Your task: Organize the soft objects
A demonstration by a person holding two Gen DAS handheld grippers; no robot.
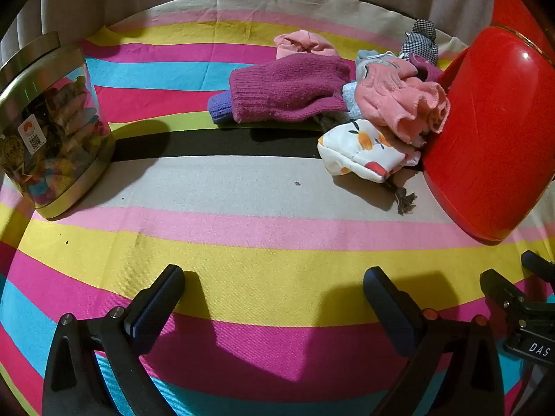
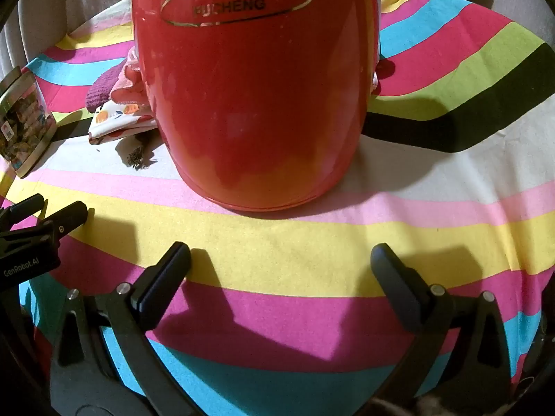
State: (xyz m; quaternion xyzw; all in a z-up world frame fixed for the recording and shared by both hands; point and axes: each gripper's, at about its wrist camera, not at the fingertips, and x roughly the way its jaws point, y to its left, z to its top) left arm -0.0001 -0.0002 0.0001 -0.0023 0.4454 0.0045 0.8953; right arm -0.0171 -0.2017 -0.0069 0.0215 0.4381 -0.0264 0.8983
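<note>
A heap of soft things lies against the left side of a red bucket (image 1: pixel 485 131): a magenta knit glove (image 1: pixel 288 88), a purple piece (image 1: pixel 219 109), pink cloth (image 1: pixel 402 104), a white fruit-print pouch (image 1: pixel 357 150) and a checked fabric piece (image 1: pixel 419 40). My left gripper (image 1: pixel 274 280) hangs open over the striped cloth, well short of the heap, nothing between its fingers. My right gripper (image 2: pixel 281 253) is open too, right in front of the red bucket (image 2: pixel 256 86), which hides most of the heap; only the pouch (image 2: pixel 118 121) and glove edge (image 2: pixel 100 90) peek out.
A clear round tin (image 1: pixel 52 131) with a gold rim, full of colourful bits, stands at the left, also the tin (image 2: pixel 24 128) in the right wrist view. The striped tablecloth (image 1: pixel 242 187) covers the table; pale curtains hang behind. The other gripper's body shows at each view's edge.
</note>
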